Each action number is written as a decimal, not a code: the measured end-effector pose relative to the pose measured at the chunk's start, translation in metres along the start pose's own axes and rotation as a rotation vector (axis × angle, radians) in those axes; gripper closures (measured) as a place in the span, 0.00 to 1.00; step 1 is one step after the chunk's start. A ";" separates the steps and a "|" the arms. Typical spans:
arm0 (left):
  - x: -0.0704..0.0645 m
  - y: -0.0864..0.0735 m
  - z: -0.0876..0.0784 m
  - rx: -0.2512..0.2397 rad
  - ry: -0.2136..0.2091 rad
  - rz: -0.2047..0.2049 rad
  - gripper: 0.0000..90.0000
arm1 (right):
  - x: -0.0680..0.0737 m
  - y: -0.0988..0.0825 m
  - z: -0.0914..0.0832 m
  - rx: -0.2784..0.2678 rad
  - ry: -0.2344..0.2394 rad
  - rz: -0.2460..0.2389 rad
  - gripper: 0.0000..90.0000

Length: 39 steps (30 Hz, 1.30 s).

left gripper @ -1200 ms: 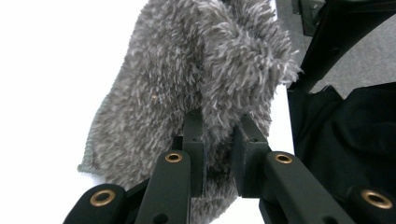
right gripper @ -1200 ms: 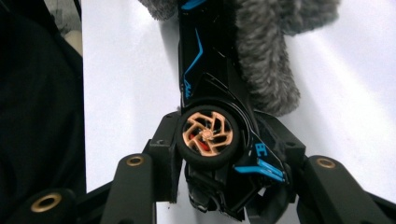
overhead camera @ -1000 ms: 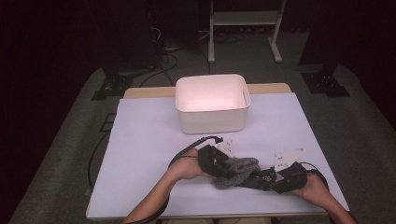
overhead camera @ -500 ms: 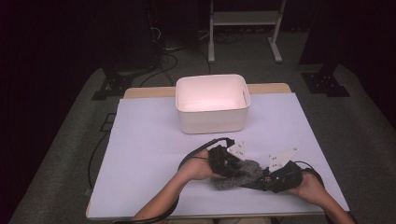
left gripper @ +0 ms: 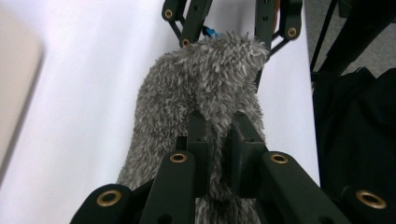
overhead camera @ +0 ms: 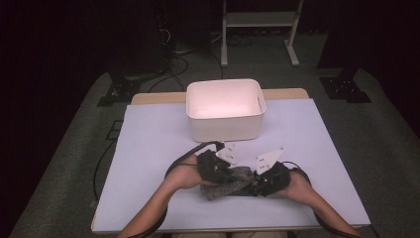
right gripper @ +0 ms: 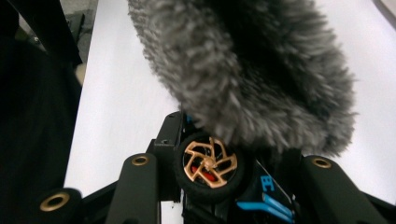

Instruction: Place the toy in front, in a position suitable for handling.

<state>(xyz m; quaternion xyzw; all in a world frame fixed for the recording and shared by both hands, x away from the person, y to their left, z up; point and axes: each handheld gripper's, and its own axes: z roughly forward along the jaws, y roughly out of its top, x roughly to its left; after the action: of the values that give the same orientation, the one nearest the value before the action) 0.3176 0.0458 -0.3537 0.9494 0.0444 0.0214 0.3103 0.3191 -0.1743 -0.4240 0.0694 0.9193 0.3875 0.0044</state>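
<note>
White bench (overhead camera: 148,148), bin (overhead camera: 224,110) at back. My left hand-held gripper (left gripper: 217,140) clamped the grey fluffy cloth (left gripper: 205,88); my right hand-held gripper (right gripper: 224,158) gripped a toy car (right gripper: 219,175) under it.

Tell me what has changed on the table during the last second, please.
Both hand-held grippers slid rightward along the near table edge, carrying the grey fluffy cloth with them. The left one stays clamped on the cloth; the right one holds a toy car. The white bin stayed put.

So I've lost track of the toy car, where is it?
Between the right tongs, half under the grey fluffy cloth, at the table's near edge in front of the white bin.
</note>
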 end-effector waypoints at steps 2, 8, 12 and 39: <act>0.001 -0.008 -0.007 0.008 0.021 -0.008 0.90 | -0.003 0.010 0.009 -0.005 0.014 -0.007 0.62; 0.005 -0.033 -0.008 -0.009 0.008 -0.053 0.89 | -0.009 0.024 0.024 -0.010 0.037 -0.009 0.62; 0.004 -0.041 -0.011 0.008 0.016 -0.058 0.91 | -0.007 0.020 0.025 0.007 0.034 -0.011 0.62; 0.003 -0.133 -0.148 0.014 0.287 -0.238 0.90 | -0.007 -0.011 -0.003 0.023 -0.010 0.036 0.62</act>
<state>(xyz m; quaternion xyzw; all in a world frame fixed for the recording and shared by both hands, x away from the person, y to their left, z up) 0.3008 0.2403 -0.3130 0.9268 0.2003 0.1193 0.2944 0.3248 -0.1850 -0.4306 0.0880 0.9223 0.3764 0.0014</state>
